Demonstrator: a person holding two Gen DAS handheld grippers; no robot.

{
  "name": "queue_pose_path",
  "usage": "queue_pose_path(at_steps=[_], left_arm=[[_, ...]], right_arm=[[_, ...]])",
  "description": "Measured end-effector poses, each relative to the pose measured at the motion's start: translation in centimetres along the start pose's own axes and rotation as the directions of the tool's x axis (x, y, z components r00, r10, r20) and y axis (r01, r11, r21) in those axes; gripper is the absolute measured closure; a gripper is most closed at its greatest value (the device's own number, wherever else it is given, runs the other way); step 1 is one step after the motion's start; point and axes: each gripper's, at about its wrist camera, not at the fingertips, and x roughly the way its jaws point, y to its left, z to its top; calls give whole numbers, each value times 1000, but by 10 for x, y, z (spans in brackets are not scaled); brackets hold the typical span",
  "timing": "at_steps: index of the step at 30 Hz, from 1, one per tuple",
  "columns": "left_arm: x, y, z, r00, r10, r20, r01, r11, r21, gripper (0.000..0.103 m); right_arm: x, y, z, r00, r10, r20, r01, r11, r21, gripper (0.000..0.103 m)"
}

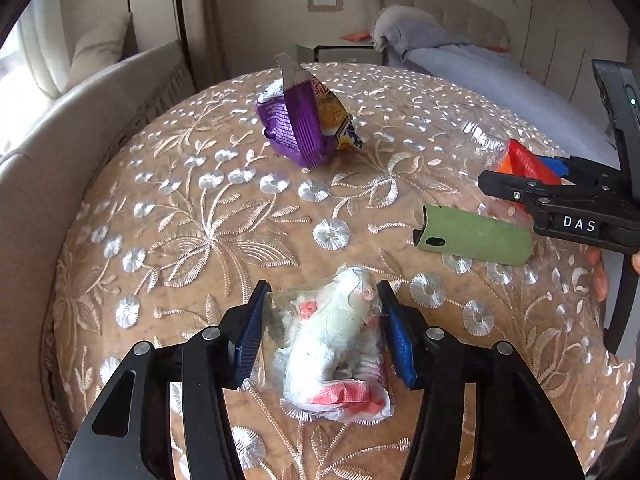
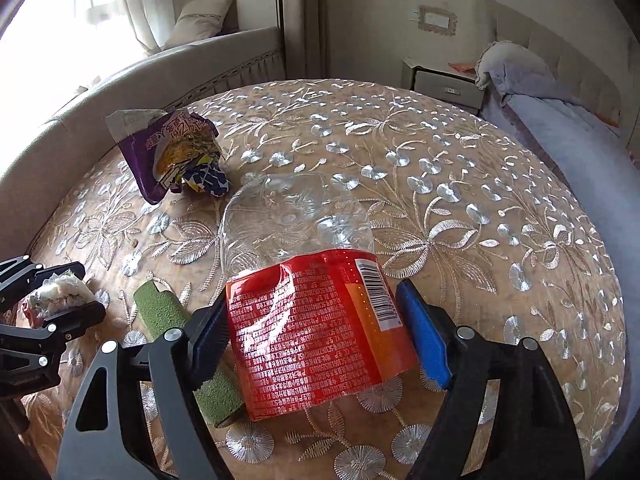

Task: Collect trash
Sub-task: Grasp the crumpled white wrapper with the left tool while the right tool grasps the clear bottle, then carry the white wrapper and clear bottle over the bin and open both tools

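My left gripper (image 1: pixel 320 328) is shut on a clear bag of crumpled white and red tissue (image 1: pixel 332 344), just above the embroidered tablecloth (image 1: pixel 200 220); it also shows in the right wrist view (image 2: pixel 56 296). My right gripper (image 2: pixel 312 324) is shut on a crushed clear plastic bottle with a red label (image 2: pixel 316 320); the bottle also shows in the left wrist view (image 1: pixel 524 160). A purple snack wrapper (image 1: pixel 300 120) lies at the far side of the table, and also shows in the right wrist view (image 2: pixel 176 152). A green cardboard tube (image 1: pixel 476 236) lies between the grippers, seen too in the right wrist view (image 2: pixel 176 320).
A beige sofa (image 1: pixel 60 120) curves round the table's left side. A bed with grey bedding (image 1: pixel 480 68) and a nightstand (image 2: pixel 444 84) stand behind on the right. The tablecloth (image 2: pixel 480 220) covers a round table.
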Motion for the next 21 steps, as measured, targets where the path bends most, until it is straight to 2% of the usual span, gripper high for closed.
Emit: queue_pose_path(at_steps=[6,13,21], left_arm=[[-38,-15,-12,998,1,60,-1,1000,14,50],[-91,-53,-29,989,-18,148,8,998,67,50],[-135,-110,-49,975,-88,203,54,984,167,50]], right_arm=[[-52,-2,-20,998,-11,66,10,1000,15,24],[-118,-11,-60,994,-16,110,9,998,66,24],[-188,-20,-109,983,-56,178,35,992,119,24]])
